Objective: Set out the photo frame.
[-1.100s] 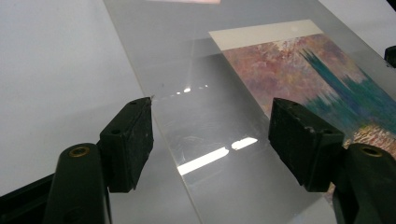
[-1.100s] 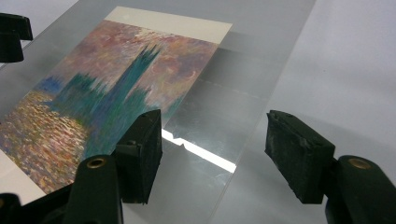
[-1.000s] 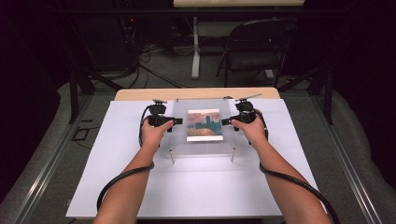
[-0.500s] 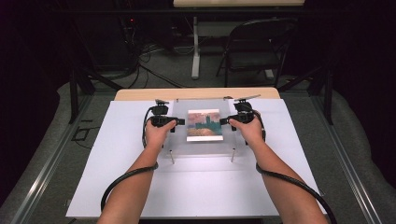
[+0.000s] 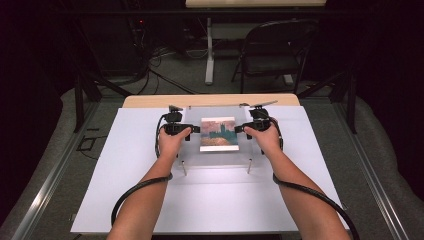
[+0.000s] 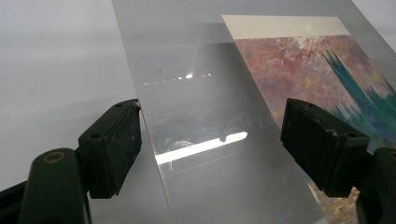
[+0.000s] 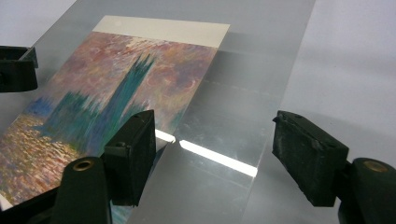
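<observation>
A clear acrylic panel (image 5: 192, 152) lies on the white tabletop (image 5: 125, 190) with a painted print (image 5: 219, 133) of towers under a pink sky beneath it. My left gripper (image 5: 194, 129) is at the panel's left edge and my right gripper (image 5: 239, 129) at its right edge. In the left gripper view the panel (image 6: 201, 93) lies between the jaws of the left gripper (image 6: 215, 144), which stand wide and clear of it. In the right gripper view the right gripper (image 7: 219, 158) straddles the panel (image 7: 243, 93) beside the print (image 7: 116, 84) the same way. Both pairs of jaws have just been opening.
Two short metal pins (image 5: 185, 167) stand at the panel's near corners. A wooden table edge (image 5: 210, 100) runs behind the white top. A folding chair (image 5: 272, 50) and floor cables sit farther back. Black cables (image 5: 135, 192) trail from both grippers across the near table.
Both hands stay at the panel's two sides, the left forearm shifted only slightly. The panel and print lie where they were.
</observation>
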The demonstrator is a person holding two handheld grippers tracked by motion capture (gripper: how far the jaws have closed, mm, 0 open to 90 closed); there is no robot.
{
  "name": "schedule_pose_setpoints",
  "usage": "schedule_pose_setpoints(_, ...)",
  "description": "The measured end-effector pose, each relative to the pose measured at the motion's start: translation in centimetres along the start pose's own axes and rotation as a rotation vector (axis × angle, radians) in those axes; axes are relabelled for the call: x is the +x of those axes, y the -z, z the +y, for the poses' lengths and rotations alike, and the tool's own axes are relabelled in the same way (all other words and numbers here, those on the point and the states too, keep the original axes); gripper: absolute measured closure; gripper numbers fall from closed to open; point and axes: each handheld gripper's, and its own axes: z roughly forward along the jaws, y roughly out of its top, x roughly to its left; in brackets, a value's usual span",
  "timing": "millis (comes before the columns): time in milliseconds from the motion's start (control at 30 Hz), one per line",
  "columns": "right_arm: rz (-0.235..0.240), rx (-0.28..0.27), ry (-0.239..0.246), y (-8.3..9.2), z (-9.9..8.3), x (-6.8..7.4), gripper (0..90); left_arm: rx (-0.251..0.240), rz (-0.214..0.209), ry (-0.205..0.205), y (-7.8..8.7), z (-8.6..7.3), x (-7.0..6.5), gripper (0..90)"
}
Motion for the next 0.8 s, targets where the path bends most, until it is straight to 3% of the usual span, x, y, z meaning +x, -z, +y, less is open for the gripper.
schedule_pose_setpoints(133,0.010,0.008,-0.027,-0.2,0.1,-0.2,28.4,-0.002,-0.007,0.011,-0.2,0.1,0.1,20.1)
schedule_pose_setpoints(300,0.056,0.006,-0.087,-0.7,0.2,-0.8,28.8,0.001,-0.015,0.020,-0.5,0.3,0.2,19.3)
schedule_pose_setpoints(800,0.041,0.013,-0.087,-1.3,0.7,-0.7,27.2,-0.001,-0.019,0.038,-0.6,0.7,0.6,22.9)
